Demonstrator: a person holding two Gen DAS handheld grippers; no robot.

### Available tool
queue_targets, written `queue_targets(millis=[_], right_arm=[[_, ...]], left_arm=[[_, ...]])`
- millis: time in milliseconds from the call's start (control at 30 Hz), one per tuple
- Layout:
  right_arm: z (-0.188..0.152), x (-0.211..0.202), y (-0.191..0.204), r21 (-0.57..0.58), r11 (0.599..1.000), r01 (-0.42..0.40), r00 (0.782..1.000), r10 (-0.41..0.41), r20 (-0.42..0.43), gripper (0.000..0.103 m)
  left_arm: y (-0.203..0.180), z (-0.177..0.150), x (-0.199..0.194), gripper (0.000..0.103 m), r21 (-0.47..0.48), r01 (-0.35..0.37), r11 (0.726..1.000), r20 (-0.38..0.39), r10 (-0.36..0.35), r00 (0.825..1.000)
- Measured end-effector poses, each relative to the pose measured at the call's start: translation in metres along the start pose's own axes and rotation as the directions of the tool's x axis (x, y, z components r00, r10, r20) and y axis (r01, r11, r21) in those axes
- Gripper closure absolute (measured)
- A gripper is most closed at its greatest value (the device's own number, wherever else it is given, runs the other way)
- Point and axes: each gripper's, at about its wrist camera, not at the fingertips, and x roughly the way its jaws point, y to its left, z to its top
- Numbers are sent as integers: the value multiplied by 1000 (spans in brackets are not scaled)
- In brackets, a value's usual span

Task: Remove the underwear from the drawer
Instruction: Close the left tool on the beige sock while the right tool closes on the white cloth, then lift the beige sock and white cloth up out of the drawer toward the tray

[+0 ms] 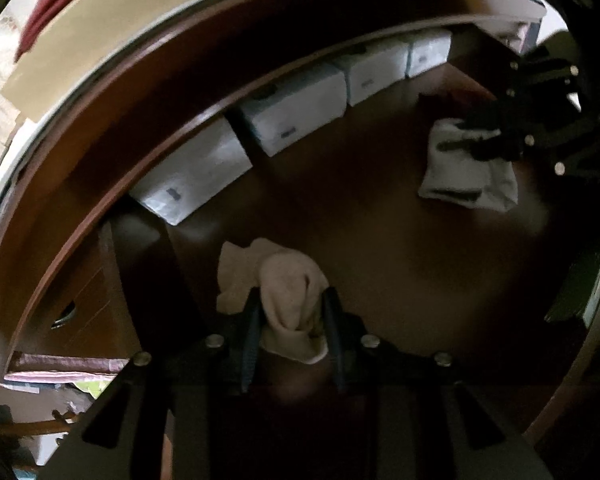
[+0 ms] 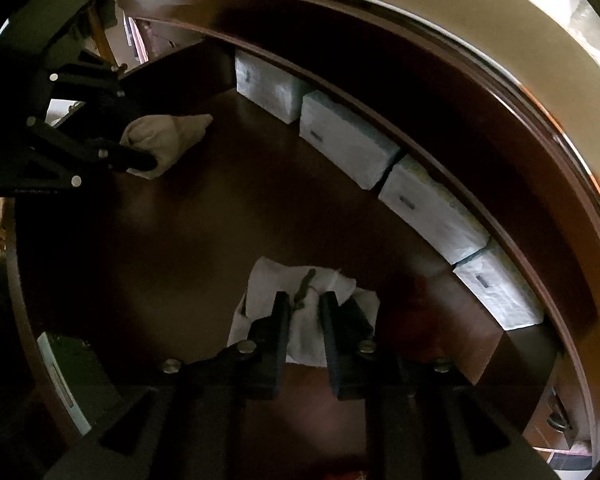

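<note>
Drawer [image 1: 380, 240], dark brown wood and pulled open, fills both wrist views, its floor mostly bare and in deep shadow. Along its far wall stands a row of four pale boxes [image 1: 296, 116] (each with a small dark mark on the near face), set edge to edge under the lip of the furniture top [image 2: 480, 40].

Two pieces of underwear are in the drawer, well apart from each other. At the left side, the cream-coloured piece [image 1: 288, 300] is bunched into a soft lump, and the left gripper [image 1: 290, 320] is clamped on it, one dark finger pressed to each flank of the cloth; part of the fabric trails off to the left behind the fingers. At the right side, the white piece [image 2: 308, 312] (a small dark tag or bow shows on it) is pinched in the right gripper [image 2: 305, 316], its pads closed on a fold while the rest of the cloth spreads out on both sides.

Each gripper also shows in the other's view, at the picture's edge, with its cloth in its jaws.
</note>
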Motion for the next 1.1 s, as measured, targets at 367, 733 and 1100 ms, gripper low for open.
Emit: queue_targets(millis=[367,733,1100], right_arm=[[3,-11,3,-14,1000,4,1000,-4,3,98],[-3,-27,6,-4,1000,14,997,-14,79,98],[-9,-52,5,63,998,-4,975,-10,224,98]], left_arm=[[3,4,-16,76,-47,22,999,41,-20,999],[7,5,-27,76,-115,19,993,173,1,985],[-1,4,-48,76,-167,40,985,283,9,959]])
